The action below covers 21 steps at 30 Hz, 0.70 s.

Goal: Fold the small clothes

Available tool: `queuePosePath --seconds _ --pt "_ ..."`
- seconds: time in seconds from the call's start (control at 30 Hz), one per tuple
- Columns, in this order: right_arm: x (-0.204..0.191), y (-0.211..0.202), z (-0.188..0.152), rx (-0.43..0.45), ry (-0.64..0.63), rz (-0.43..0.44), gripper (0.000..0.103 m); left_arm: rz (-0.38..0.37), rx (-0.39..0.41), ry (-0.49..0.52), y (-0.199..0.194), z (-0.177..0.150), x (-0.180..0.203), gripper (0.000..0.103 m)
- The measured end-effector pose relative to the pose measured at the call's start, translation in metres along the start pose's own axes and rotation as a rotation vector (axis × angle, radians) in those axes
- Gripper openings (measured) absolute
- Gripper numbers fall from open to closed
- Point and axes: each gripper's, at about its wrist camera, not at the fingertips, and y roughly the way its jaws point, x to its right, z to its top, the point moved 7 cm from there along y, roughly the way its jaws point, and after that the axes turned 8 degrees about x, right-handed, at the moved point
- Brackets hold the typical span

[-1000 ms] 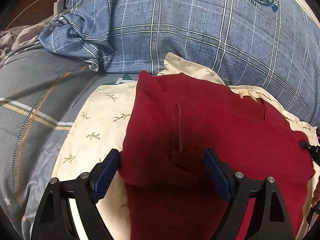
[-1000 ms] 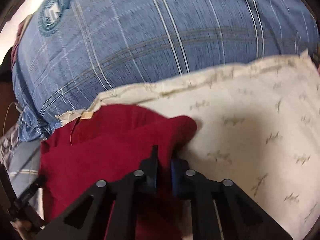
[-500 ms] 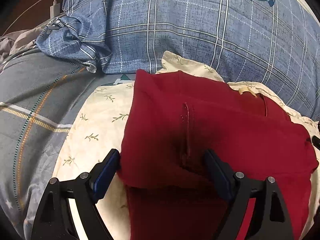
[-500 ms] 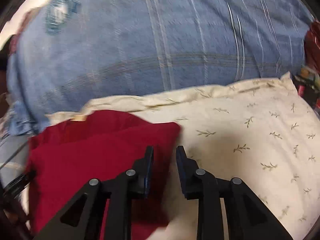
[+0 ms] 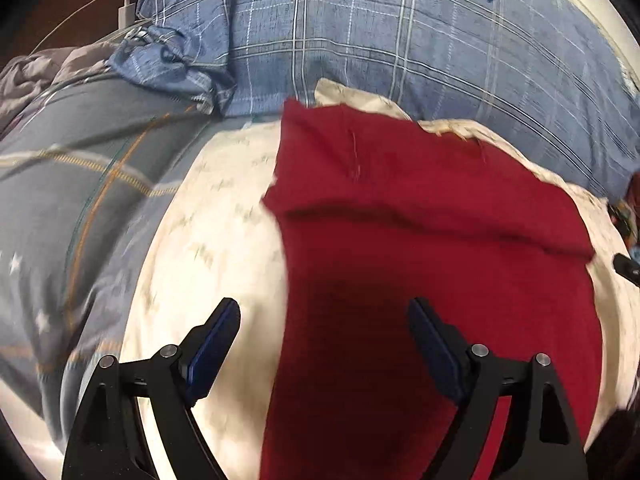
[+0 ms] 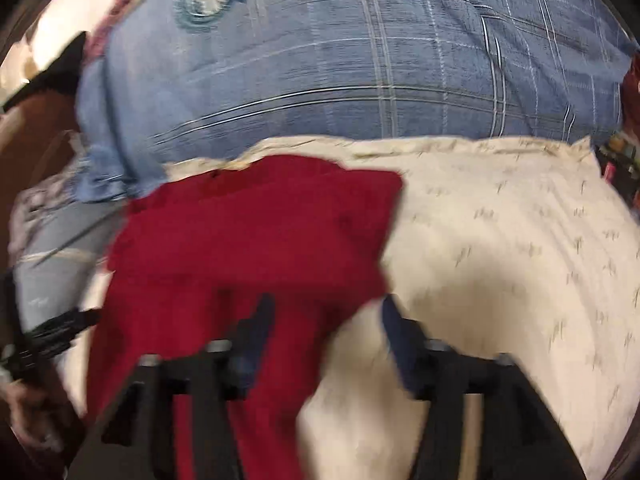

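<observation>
- Because both views are smeared by motion, the sprig print on the cream pillow [image 5: 208, 240] and the weave of the red garment [image 5: 420, 280] are hard to make out.
- One red garment lies on the cream pillow, its far part folded over the near part; its near end is cut off by the bottom edge of both views.
- One left hand-held gripper [image 5: 324, 332] has its jaws spread wide and holds nothing; the garment's left edge lies below the gap, clear of both blue pads.
- One right hand-held gripper [image 6: 326, 320] has just been opening; its jaws stand apart and empty, above the garment's right edge.
- One blue checked pillow [image 6: 360, 60] sits beyond the garment, and grey bedding [image 5: 80, 184] lies left of the left hand-held gripper.
- One white charger [image 5: 127, 10] with its cable shows at the far left, partly cut off.
</observation>
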Motion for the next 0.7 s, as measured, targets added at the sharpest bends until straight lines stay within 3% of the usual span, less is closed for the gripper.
queuePosePath --seconds 0.23,0.5,0.53,0.57,0.7 --pt "-0.011 -0.055 -0.082 -0.107 0.056 0.172 0.067 -0.026 -0.042 -0.027 -0.053 -0.049 -0.016 0.086" --pt "-0.010 -0.076 -0.153 -0.190 0.101 0.233 0.065 -0.044 -0.122 -0.057 -0.081 -0.099 -0.030 0.086" --pt "-0.012 -0.075 -0.164 -0.219 0.094 0.240 0.061 -0.042 -0.130 -0.065 -0.082 -0.103 -0.032 0.086" --pt "-0.016 -0.073 -0.168 -0.233 0.086 0.243 0.056 -0.038 -0.130 -0.072 -0.085 -0.106 -0.034 0.086" --pt "-0.027 -0.074 -0.187 -0.277 0.071 0.284 0.055 -0.039 -0.119 -0.081 -0.094 -0.117 -0.037 0.086"
